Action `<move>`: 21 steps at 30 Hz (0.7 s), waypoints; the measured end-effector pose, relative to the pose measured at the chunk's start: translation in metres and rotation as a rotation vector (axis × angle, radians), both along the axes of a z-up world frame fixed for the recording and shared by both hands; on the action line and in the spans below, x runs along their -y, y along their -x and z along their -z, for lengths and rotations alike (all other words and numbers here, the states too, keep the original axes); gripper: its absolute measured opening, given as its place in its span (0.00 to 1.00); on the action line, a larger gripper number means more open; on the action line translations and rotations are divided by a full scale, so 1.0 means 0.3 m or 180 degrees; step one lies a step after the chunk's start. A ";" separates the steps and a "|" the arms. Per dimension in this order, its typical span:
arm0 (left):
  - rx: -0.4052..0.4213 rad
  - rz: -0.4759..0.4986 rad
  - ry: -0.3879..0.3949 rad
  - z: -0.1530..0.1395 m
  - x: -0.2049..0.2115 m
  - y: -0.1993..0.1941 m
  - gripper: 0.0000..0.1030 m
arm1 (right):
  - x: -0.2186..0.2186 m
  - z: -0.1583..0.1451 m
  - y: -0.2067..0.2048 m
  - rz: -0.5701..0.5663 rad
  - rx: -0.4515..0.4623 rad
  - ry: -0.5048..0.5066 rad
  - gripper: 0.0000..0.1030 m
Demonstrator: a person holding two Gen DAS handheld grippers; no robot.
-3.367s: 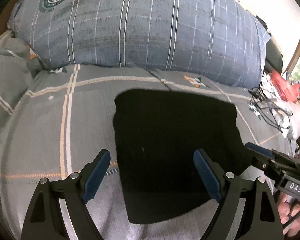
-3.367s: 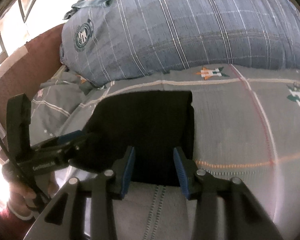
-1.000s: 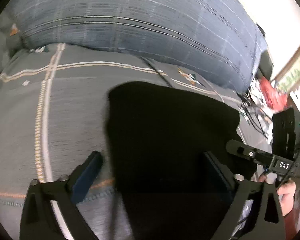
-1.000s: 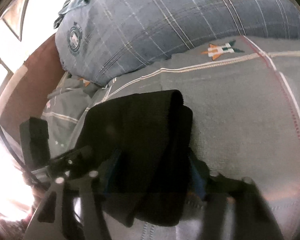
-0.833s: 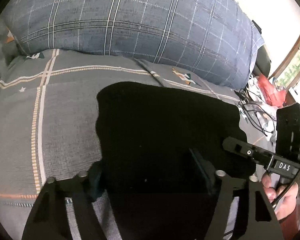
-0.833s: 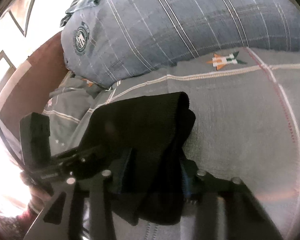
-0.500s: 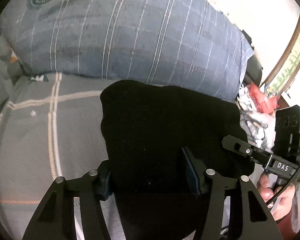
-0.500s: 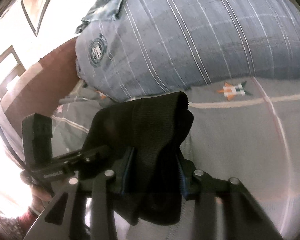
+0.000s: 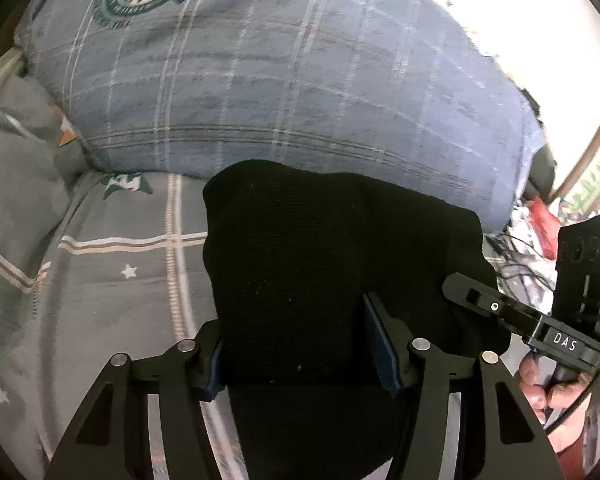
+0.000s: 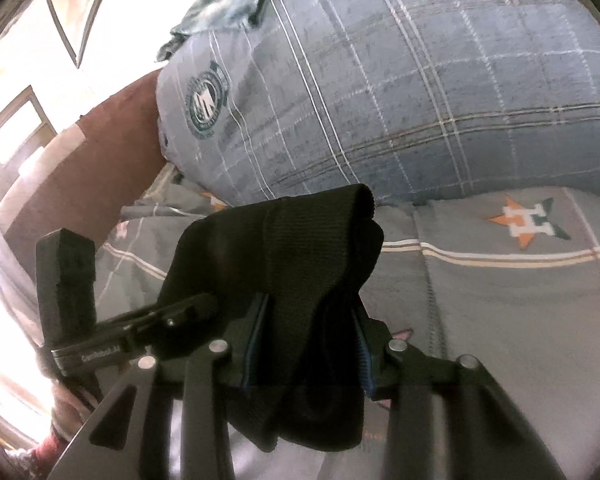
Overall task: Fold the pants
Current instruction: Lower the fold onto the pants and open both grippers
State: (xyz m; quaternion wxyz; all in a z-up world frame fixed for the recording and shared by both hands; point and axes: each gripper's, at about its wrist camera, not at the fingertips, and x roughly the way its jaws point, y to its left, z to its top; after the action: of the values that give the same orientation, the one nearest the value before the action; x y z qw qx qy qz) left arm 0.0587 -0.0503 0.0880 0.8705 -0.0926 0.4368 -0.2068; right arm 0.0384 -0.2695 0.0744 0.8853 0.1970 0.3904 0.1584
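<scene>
Left wrist, folded black pants (image 9: 320,264) crosswise, both tongs clamped.

— Where are the pants (image 9: 320,264)?
— Between the 2 grippers, above the bedspread (image 9: 112,280), in front of the pillow (image 9: 280,80).
— And the clutter (image 9: 536,220)?
— Right of the pillow, at the bed's edge.
</scene>
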 end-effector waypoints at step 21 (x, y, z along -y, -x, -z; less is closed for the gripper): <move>-0.0439 -0.0447 -0.0022 0.204 -0.050 -0.152 0.85 | -0.016 0.191 -0.112 0.0229 -0.0262 0.0245 0.56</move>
State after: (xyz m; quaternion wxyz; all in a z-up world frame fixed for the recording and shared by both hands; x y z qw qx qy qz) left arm 0.1042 -0.0354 0.0269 0.8511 -0.1340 0.4889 -0.1369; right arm 0.0719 -0.2647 0.0171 0.8804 0.1831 0.4250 0.1031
